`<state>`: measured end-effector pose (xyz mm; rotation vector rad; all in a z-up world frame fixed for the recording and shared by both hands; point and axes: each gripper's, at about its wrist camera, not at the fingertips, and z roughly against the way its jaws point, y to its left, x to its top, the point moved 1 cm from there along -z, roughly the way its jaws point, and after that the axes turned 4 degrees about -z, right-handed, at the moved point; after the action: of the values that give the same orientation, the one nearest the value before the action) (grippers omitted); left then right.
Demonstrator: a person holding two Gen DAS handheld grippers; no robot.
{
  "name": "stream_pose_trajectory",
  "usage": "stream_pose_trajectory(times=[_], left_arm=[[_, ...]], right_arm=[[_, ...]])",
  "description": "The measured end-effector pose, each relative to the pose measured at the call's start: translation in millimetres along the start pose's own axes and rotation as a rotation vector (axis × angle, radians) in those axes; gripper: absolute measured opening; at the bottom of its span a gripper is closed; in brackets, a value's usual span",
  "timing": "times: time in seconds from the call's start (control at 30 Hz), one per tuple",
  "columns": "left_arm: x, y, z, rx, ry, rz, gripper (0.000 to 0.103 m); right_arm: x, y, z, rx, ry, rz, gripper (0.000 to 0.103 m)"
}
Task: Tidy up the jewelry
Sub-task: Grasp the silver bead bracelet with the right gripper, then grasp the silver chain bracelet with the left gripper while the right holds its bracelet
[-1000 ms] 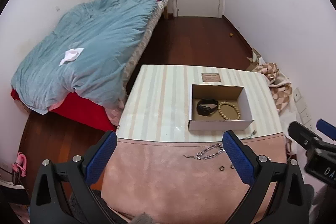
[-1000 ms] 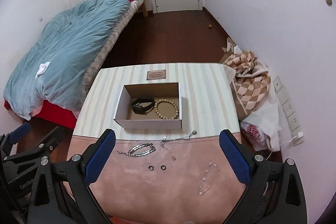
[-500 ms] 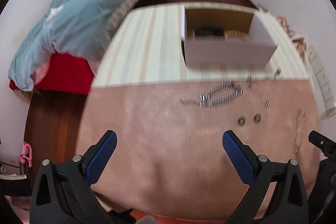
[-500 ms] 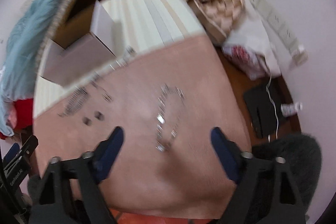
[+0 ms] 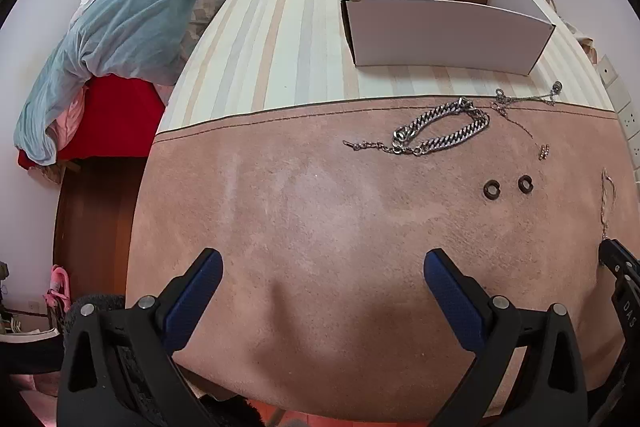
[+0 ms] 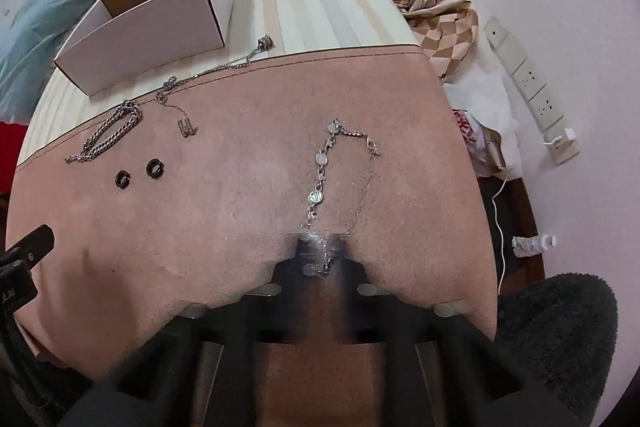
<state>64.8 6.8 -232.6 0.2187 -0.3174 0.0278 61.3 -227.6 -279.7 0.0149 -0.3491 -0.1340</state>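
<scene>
Charm bracelet (image 6: 320,183) lies on the pink mat (image 6: 240,219), running from centre up toward 12 o'clock in the right wrist view, its near end caught between the jaws of the right gripper (image 6: 318,259), which have just been closing and now pinch almost together on the chain; step in hand reads as the pick-up of this piece. Left gripper (image 5: 320,283) hangs over bare mat, jaws wide and empty. Next move likely calls for a clean lift without snagging, then a carry toward 10 o'clock to the white box (image 6: 140,39), past the two dark rings (image 6: 138,173) and the heavy curb chain (image 6: 112,133).
</scene>
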Motion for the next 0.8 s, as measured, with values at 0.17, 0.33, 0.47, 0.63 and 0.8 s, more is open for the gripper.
stream_pose_trajectory(times=[0.17,0.33,0.47,0.63,0.8], left_arm=[[13,12,-2,-0.053,-0.021,0.008,0.102],[38,12,0,-0.15,-0.054,-0.013,0.102],[62,-10,1,-0.215,-0.076,-0.08,0.102],[83,-57,-14,-0.25,-0.054,-0.193,0.096],[91,-97,-38,-0.208,-0.009,-0.306,0.079]], right_arm=[[23,-2,8,0.122,-0.006,-0.066,0.0],[59,-9,24,0.266,-0.039,-0.16,0.0],[78,-11,33,0.319,-0.044,-0.206,0.0],[85,-21,30,0.299,-0.042,-0.225,0.0],[82,-36,13,0.299,0.028,-0.255,0.0]])
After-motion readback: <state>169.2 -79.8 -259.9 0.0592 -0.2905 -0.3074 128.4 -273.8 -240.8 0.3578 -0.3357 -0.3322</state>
